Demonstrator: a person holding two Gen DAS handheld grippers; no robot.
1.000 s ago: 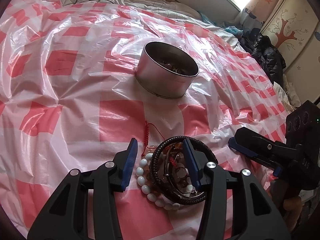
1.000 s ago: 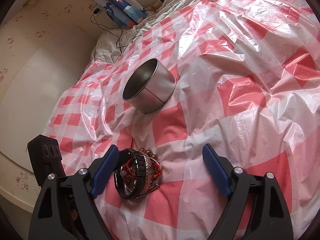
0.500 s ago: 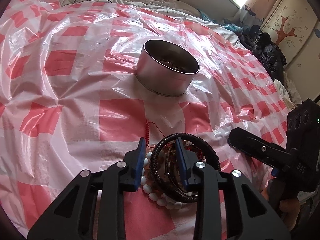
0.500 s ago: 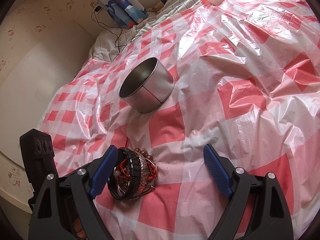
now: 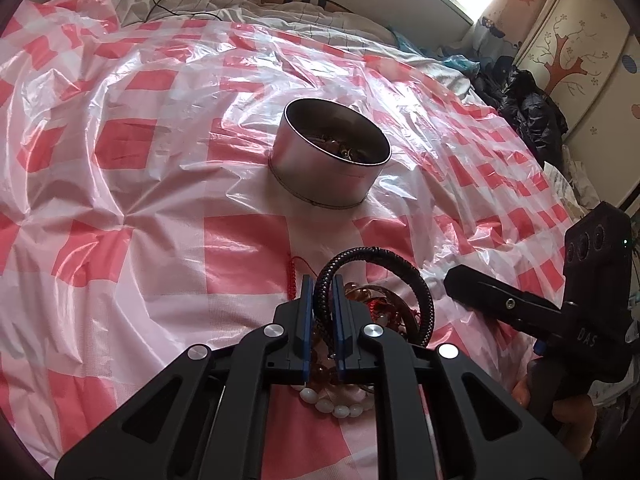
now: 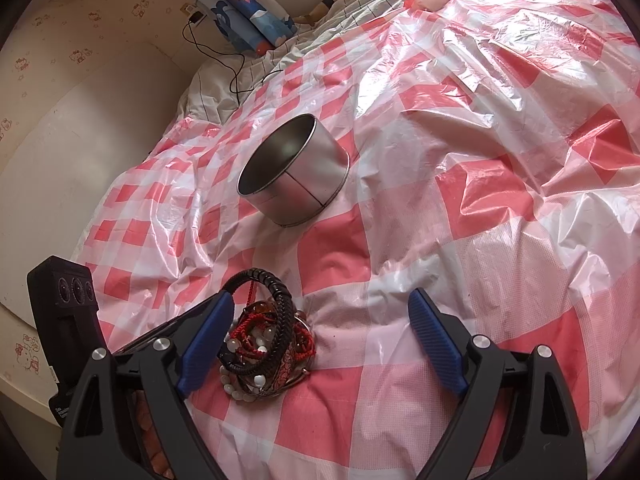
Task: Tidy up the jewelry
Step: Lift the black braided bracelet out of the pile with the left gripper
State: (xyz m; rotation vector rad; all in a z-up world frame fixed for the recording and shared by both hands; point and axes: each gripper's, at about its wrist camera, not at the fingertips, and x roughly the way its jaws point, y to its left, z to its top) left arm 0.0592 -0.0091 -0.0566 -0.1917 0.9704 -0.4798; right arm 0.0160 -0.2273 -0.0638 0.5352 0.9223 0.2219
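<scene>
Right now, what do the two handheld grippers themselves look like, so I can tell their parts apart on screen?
Both are matte black plastic with triangular cut-outs, round silver pivot screws and ribbed blue pads on the fingers. The left gripper shows flat blue pads edge-on; the right gripper shows longer, curved ones. Each carries a black camera block with three round lenses; the right one bears pale lettering and a green light.

Sheet (image 5: 152, 216): thin plastic, red-and-white check, glossy, crinkled.
Tin (image 5: 320, 172): bare metal, brushed silver outside, dull dark inside.
Braided bracelet (image 5: 400, 268): black woven cord, matt.
Bead string (image 5: 332, 406): smooth white beads, slight sheen.
Gripper pads (image 6: 436, 344): blue, ribbed, matt.
Gripper frame (image 5: 248, 400): black plastic, matt, with shiny metal screws.
</scene>
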